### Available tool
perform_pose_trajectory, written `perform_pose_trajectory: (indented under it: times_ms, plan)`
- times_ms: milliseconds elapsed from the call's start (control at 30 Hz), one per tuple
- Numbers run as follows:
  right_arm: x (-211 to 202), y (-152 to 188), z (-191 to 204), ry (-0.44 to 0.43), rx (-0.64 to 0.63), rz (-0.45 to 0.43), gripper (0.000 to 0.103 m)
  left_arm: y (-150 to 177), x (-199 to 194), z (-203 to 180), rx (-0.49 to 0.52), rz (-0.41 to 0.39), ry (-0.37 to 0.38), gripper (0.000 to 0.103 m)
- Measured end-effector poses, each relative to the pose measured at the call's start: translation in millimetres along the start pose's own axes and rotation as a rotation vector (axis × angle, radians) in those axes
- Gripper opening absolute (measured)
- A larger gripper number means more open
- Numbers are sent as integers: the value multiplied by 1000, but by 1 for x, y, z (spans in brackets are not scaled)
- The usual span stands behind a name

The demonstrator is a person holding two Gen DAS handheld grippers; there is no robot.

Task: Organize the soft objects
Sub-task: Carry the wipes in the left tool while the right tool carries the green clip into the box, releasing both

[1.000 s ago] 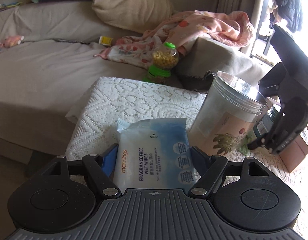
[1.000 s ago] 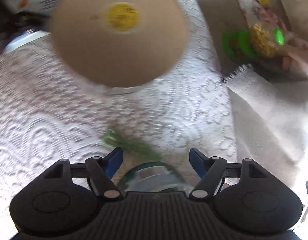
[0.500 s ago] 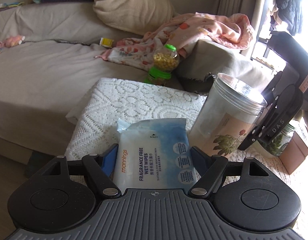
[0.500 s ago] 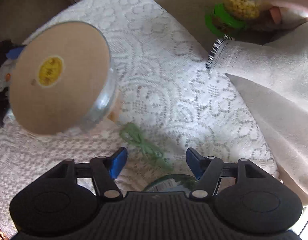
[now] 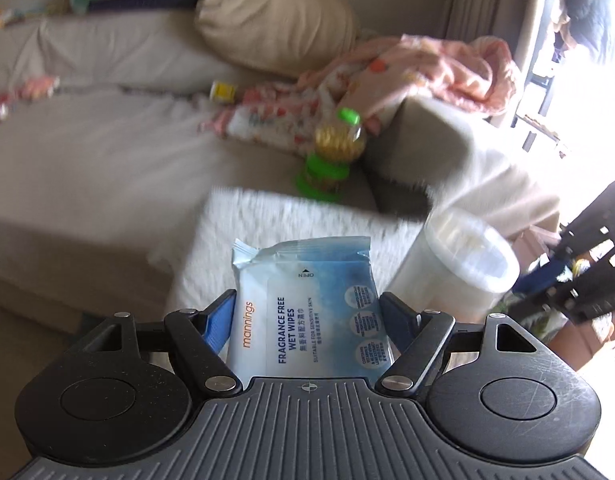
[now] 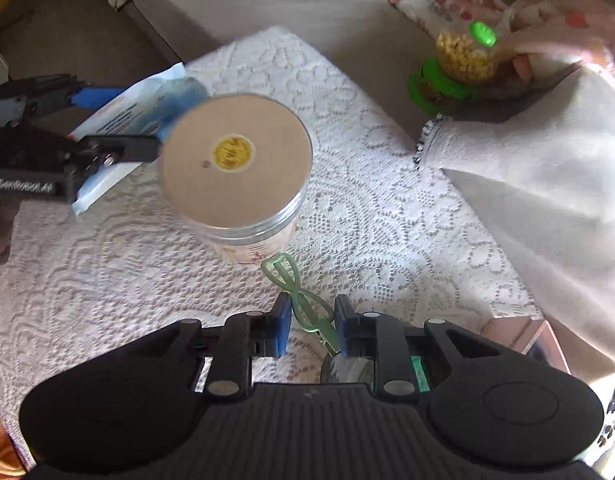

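Blue wipes pk point(image 5: 307, 312) x1 in left tongs point(image 5: 307, 316), lidded jar point(image 6: 237, 164) x1.

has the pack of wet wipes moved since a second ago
Yes. The wet wipes pack, clamped in the left gripper, has risen: in the left wrist view the lace cloth and the tall jar now sit lower beneath it.

A home living room: beige sofa point(image 5: 107, 168), cushion point(image 5: 275, 20), lace-covered table point(image 6: 387, 208).

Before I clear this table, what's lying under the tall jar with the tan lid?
The white lace cloth lies under the jar, and a green plastic clip sits beside its base. Anything directly beneath is hidden by the jar.
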State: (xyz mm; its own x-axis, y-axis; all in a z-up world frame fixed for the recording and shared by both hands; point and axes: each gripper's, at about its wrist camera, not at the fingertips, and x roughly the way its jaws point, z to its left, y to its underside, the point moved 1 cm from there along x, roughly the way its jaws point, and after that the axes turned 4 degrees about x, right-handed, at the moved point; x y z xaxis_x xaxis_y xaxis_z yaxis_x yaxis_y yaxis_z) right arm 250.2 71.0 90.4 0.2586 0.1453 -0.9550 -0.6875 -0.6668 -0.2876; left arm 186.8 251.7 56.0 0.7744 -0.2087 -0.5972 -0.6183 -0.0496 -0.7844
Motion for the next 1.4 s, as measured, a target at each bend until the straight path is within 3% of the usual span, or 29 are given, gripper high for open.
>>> perform_pose_trajectory:
  times_ms: [267, 500, 800, 1067, 1400]
  plan:
    - [-82, 13, -21, 47, 29, -199, 23, -70, -41, -37, 115, -81, -54, 81]
    - [-138, 53, -54, 97, 108, -347, 23, -99, -57, -109, 210, -114, -28, 81]
    - [-171, 142, -119, 128, 292, -478, 23, -98, -34, -234, 343, -85, 108, 81]
    - [-176, 207, -167, 159, 443, -519, 23, -73, 14, -321, 370, 24, 285, 81]
    - [-150, 238, -209, 166, 538, -486, 23, -39, 91, -363, 217, 148, 487, 81]
